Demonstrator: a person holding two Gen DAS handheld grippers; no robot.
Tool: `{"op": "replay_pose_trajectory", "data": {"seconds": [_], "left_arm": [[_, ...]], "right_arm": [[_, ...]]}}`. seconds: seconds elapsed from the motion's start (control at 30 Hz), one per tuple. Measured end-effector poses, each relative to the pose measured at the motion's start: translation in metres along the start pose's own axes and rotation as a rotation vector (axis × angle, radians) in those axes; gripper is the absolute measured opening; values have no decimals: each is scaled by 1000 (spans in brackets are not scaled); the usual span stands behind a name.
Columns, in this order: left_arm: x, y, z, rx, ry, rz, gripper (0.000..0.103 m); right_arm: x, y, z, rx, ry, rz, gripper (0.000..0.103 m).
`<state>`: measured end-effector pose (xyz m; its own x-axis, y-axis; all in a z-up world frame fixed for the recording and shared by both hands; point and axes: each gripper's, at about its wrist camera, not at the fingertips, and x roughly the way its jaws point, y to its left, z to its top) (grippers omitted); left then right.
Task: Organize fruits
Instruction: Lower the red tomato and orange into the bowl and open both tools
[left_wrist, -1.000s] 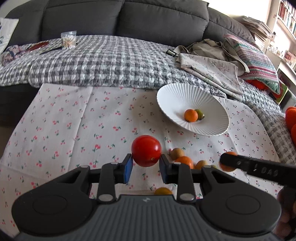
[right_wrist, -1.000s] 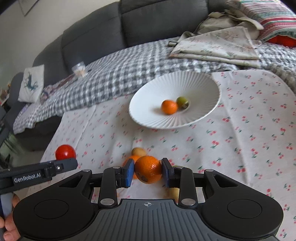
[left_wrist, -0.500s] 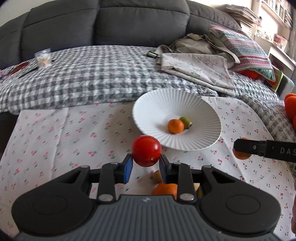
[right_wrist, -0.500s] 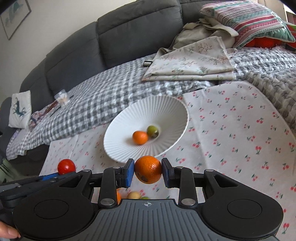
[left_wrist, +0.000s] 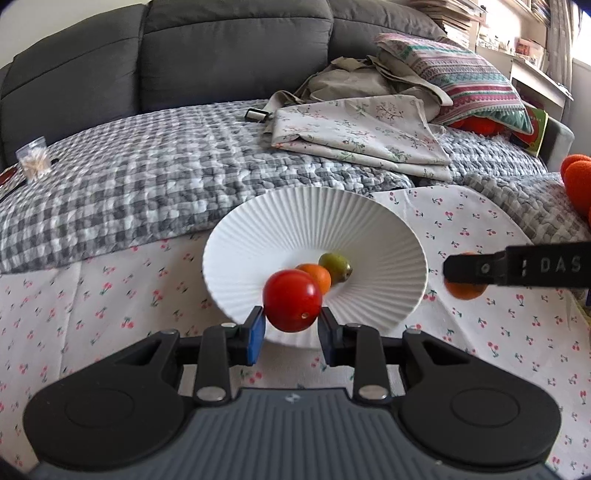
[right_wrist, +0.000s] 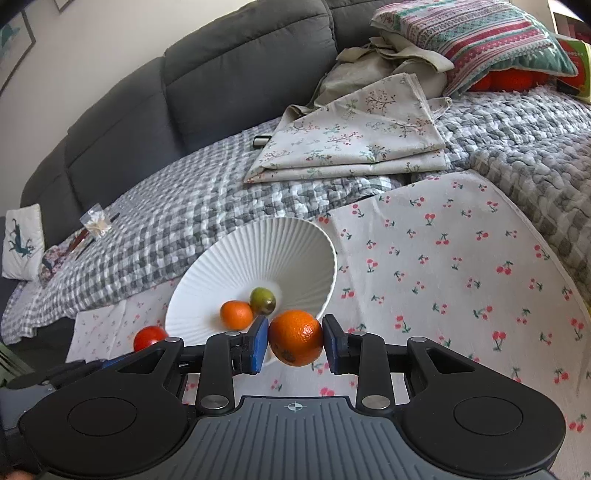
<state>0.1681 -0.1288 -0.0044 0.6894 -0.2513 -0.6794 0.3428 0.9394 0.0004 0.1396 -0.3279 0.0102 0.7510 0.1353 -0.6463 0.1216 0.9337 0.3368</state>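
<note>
My left gripper (left_wrist: 291, 326) is shut on a red tomato (left_wrist: 291, 300) and holds it over the near rim of the white ribbed bowl (left_wrist: 384, 236). My right gripper (right_wrist: 295, 341) is shut on an orange (right_wrist: 295, 336) at the bowl's (right_wrist: 258, 251) right rim. In the bowl lie a small orange (left_wrist: 317, 275) and a green fruit (left_wrist: 335, 266); both show in the right wrist view too, the small orange (right_wrist: 236, 314) and the green fruit (right_wrist: 263, 300). The held orange (left_wrist: 463, 290) and the right gripper finger (left_wrist: 517, 265) show at the right of the left wrist view. The tomato (right_wrist: 149, 338) shows at the left of the right wrist view.
The bowl stands on a cherry-print cloth (right_wrist: 443, 266) over a grey checked blanket (left_wrist: 129, 192). Folded floral fabric (left_wrist: 362, 129) and a striped pillow (left_wrist: 461, 77) lie behind. A grey sofa back (left_wrist: 221, 55) rises beyond. A small clear bag (left_wrist: 35, 162) lies far left.
Both grippers have moved forward to the bowl with their fruits still held. The loose fruits on the cloth have dropped out of sight beneath them.
</note>
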Motion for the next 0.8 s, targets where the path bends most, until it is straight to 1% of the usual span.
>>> {"op": "replay_pose_trajectory", "data": {"seconds": [0.23,0.33,0.5,0.67,0.73,0.8], "left_arm": [[29,2,5,-11,22,-3,29],[38,1,5,3,28,-2,29],[47,2,3,15,35,-2,30],[48,3,4,15,27,3,30],[48,5,5,9,26,-1,34],[47,5,5,9,16,1,46]], "right_arm": [[26,16,1,-71,9,2,31],[37,22,1,-99,10,3,31],[58,26,-4,-127,37,-12,31],[63,26,-4,-130,29,-13,31],[64,26,-4,-130,28,-11,32],[64,25,-3,-121,25,-13,32]]}}
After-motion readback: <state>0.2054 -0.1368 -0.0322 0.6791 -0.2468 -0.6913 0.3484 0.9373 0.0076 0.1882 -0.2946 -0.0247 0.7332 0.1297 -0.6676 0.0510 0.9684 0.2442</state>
